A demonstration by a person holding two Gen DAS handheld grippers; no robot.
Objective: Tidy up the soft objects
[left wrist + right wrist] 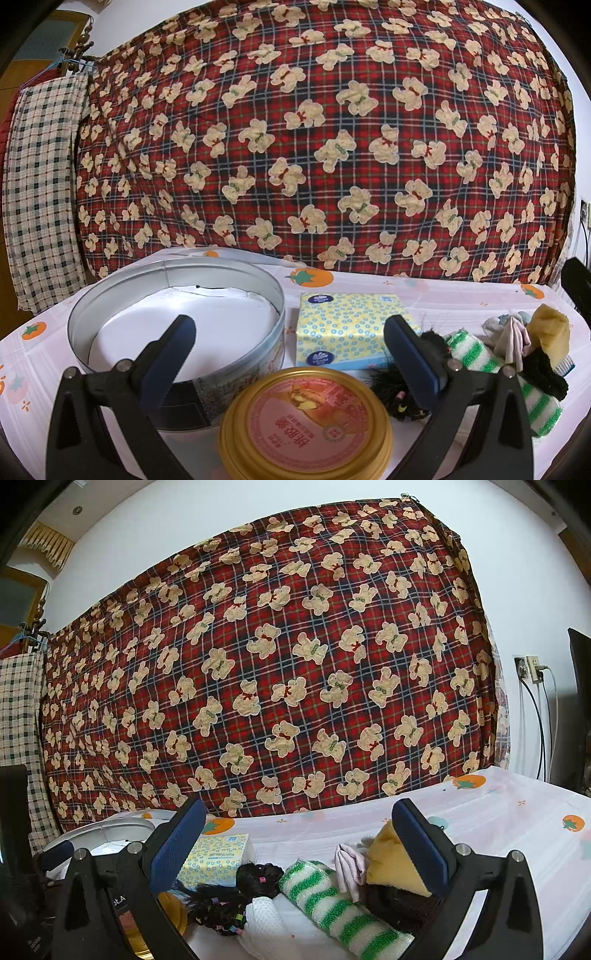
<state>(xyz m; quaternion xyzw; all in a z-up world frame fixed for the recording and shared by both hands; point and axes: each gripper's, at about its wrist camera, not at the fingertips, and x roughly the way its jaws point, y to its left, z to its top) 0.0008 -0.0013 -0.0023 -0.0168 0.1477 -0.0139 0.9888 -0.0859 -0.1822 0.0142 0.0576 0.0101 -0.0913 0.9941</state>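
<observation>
A shiny bare-metal round tin (177, 325) and its glossy gold lid (306, 424) sit by a smooth plastic-wrapped tissue pack (347, 328), a nubby striped terry cloth (332, 904) and a porous yellow sponge (391, 864).

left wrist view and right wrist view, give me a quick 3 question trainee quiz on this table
1. True or false: the round tin holds soft items.
2. What lies directly right of the tin? A) tissue pack B) yellow sponge C) green-striped cloth
3. Fill in: the gold lid lies ___ the tin, not on it.

Key: 1 false, only a white liner shows. 2 A. 3 in front of. Both the left gripper and right gripper are open.
</observation>
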